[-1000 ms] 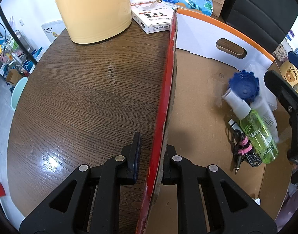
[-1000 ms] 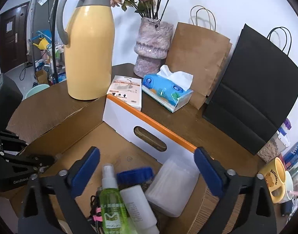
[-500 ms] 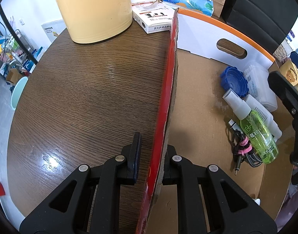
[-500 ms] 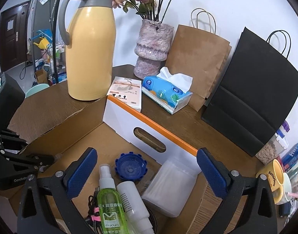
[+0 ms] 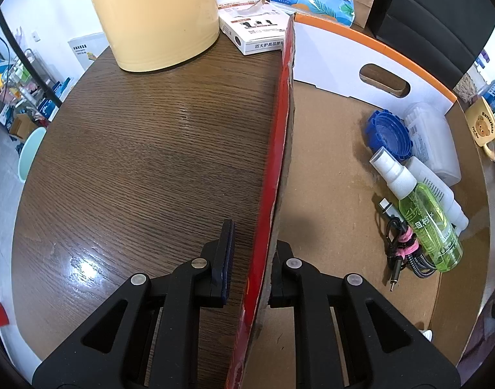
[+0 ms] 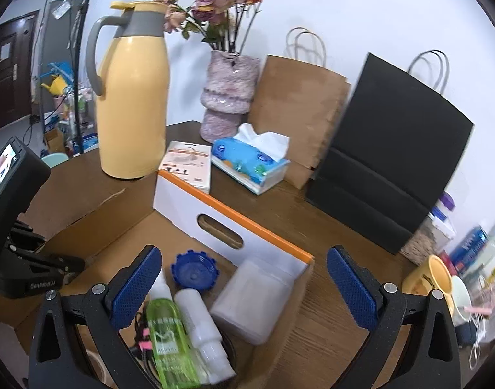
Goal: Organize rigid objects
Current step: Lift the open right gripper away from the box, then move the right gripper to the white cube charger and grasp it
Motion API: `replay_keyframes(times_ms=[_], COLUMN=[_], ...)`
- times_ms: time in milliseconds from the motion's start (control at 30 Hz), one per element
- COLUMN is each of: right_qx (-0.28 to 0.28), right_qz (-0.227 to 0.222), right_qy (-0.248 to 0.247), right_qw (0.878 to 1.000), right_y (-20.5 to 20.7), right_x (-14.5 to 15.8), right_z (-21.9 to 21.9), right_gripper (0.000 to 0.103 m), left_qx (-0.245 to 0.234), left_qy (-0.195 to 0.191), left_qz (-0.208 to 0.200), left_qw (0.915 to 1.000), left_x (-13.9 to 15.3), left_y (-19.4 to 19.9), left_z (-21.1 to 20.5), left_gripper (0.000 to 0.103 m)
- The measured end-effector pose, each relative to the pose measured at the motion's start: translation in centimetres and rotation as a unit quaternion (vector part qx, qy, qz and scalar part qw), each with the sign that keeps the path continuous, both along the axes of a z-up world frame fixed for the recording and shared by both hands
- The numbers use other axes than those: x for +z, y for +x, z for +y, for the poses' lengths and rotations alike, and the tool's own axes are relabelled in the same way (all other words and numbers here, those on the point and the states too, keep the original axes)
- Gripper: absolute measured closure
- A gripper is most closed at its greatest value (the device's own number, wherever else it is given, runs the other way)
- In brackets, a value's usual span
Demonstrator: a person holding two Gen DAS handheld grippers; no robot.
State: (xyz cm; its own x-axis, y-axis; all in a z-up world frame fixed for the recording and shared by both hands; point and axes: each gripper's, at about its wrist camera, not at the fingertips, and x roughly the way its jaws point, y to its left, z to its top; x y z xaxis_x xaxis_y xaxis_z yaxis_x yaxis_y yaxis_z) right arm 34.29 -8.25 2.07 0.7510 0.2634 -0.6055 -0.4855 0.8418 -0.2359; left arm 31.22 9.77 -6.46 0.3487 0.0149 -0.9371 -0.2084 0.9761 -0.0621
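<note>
Left gripper (image 5: 247,265) is straddling the cardboard box's side wall (image 5: 280,149); the outer pad is standing off the red face with a visible gap, so I cannot tell whether it is actually clamping. Right gripper (image 6: 244,288) is hovering above the box's right corner, fingers spread wide, holding nothing.

All placings taken from the blue ribbed cap (image 5: 388,133), lying open side up on the box floor near the white handle wall (image 5: 361,55):
- clear plastic case (image 5: 432,142): just right of the cap, beside the handle wall.
- green spray bottle (image 5: 422,217): lying flat just nearer than the cap, nozzle pointing at it, long axis running away from the handle wall.
- white bottle (image 5: 438,191): alongside the green one, roughly parallel.
- coiled cable (image 5: 406,253): at the green bottle's base end.

Handling judgement: bottles are looking light, stiff and smooth, likely to roll; grip across mid-body, square to the long axis. Cap: rigid, ribbed rim offering purchase.
</note>
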Motion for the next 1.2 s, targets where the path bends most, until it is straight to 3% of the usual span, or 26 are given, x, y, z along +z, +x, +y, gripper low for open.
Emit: replay_keyframes(times_ms=[333,667,967,1200], right_qx=[-0.057,-0.142,-0.182,-0.209], right_qz=[0.005,0.016,0.063,0.101], right_qy=[-0.006,-0.015,-0.009,0.002], right_qw=[0.998,0.990,0.981,0.973], right_y=[-3.5,-9.7,-15.7,-16.5], right_x=[-0.2,-1.5,-4.6,-7.2], right_z=[-4.1,-10.2,-12.5,-12.8], right_gripper=[0.000,0.000,0.000,0.000], left_qx=[-0.002,-0.001,0.000,0.000], left_qy=[0.001,0.001,0.001,0.000], left_qz=[0.001,0.002,0.002,0.002], left_qw=[1.0000,1.0000,1.0000,1.0000], left_x=[-0.2,-0.1,-0.1,-0.1], left_y=[0.2,0.2,0.2,0.2], left_z=[-0.1,-0.1,-0.1,-0.1], left_gripper=[0.092,0.092,0.092,0.092])
